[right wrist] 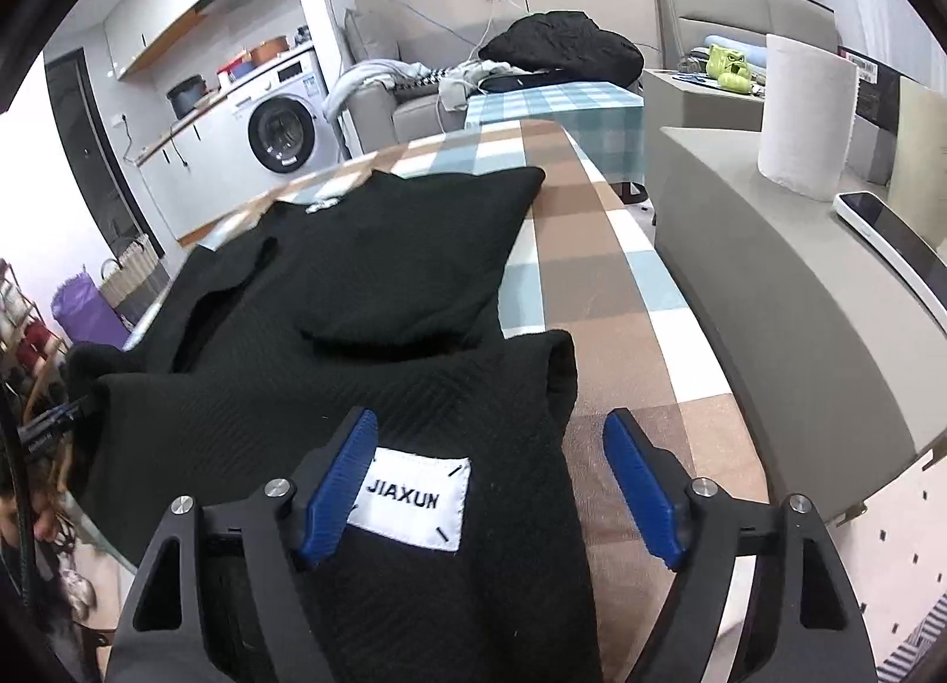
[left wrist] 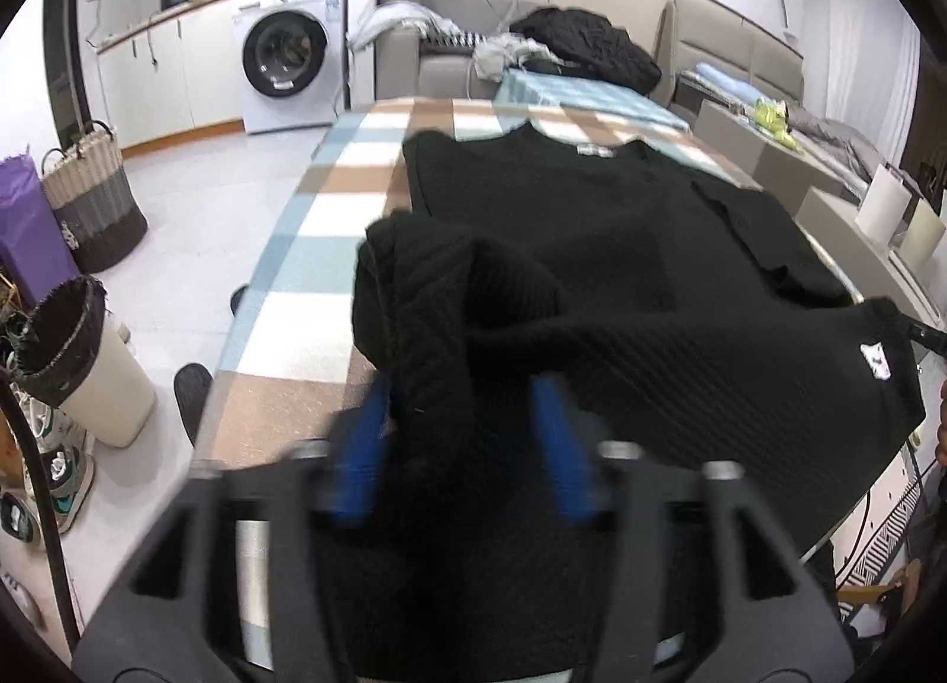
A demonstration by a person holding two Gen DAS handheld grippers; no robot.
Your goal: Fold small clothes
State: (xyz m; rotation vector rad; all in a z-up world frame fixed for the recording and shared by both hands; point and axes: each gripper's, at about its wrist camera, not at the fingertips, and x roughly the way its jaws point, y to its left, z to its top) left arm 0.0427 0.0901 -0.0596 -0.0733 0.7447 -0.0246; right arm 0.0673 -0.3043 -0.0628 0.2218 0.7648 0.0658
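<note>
— What is closest in view?

— The left tongs (left wrist: 461, 434), blurred, blue pads apart with a bunched fold of the black sweater (left wrist: 592, 245) draped between them. Whether they pinch it, I cannot tell. The right tongs (right wrist: 491, 482) stand wide apart; the sweater's hem, bearing a white label (right wrist: 411, 499) reading JIAXUN, lies between them against the left pad.

— And the sweater itself?

— Its near edge is lifted; the rest lies flat on the checked counter (right wrist: 598, 292), neck end farthest away.

— Beyond that?

— A paper roll (right wrist: 805, 115) on a grey ledge to the right, then a washing machine (left wrist: 290, 61) and a sofa (left wrist: 450, 61) with heaped clothes.
</note>
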